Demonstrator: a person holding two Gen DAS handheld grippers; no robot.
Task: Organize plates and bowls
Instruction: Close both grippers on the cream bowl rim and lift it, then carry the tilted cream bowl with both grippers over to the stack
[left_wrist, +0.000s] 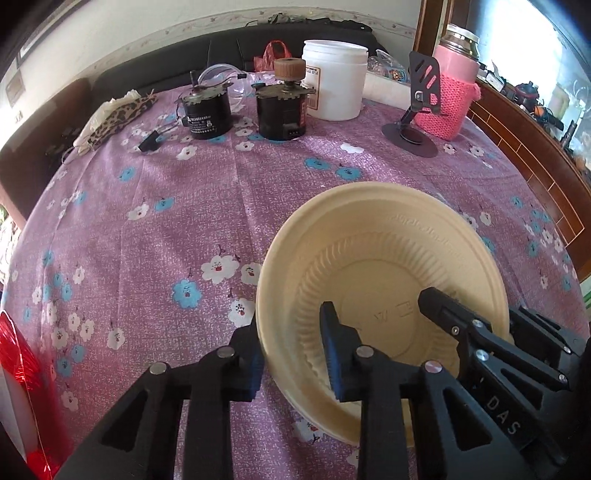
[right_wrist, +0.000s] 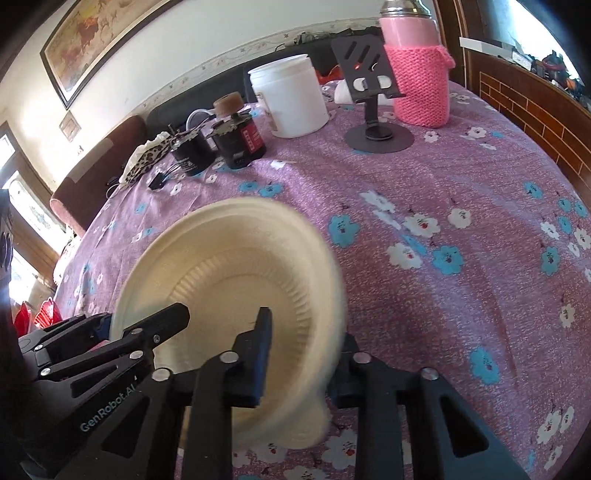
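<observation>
A cream disposable bowl (left_wrist: 388, 258) is held tilted over the purple flowered tablecloth. My left gripper (left_wrist: 293, 350) straddles its left rim, one finger outside and one inside, closed on the rim. My right gripper (right_wrist: 301, 354) straddles the bowl's (right_wrist: 236, 266) right rim the same way, one finger inside, one outside. Each gripper shows in the other's view: the right gripper (left_wrist: 480, 332) reaches into the bowl from the right, the left gripper (right_wrist: 147, 332) from the left. The bowl's right edge is blurred in the right wrist view. A second bowl may be nested beneath; I cannot tell.
At the table's far side stand two black motors (left_wrist: 282, 107), a white tub (left_wrist: 334, 79), a phone stand (left_wrist: 417, 110), a pink knit-sleeved flask (left_wrist: 452, 88) and a leopard-print cloth (left_wrist: 114, 114). A red object (left_wrist: 18, 369) sits at the left edge. Wooden furniture (left_wrist: 535, 162) runs along the right.
</observation>
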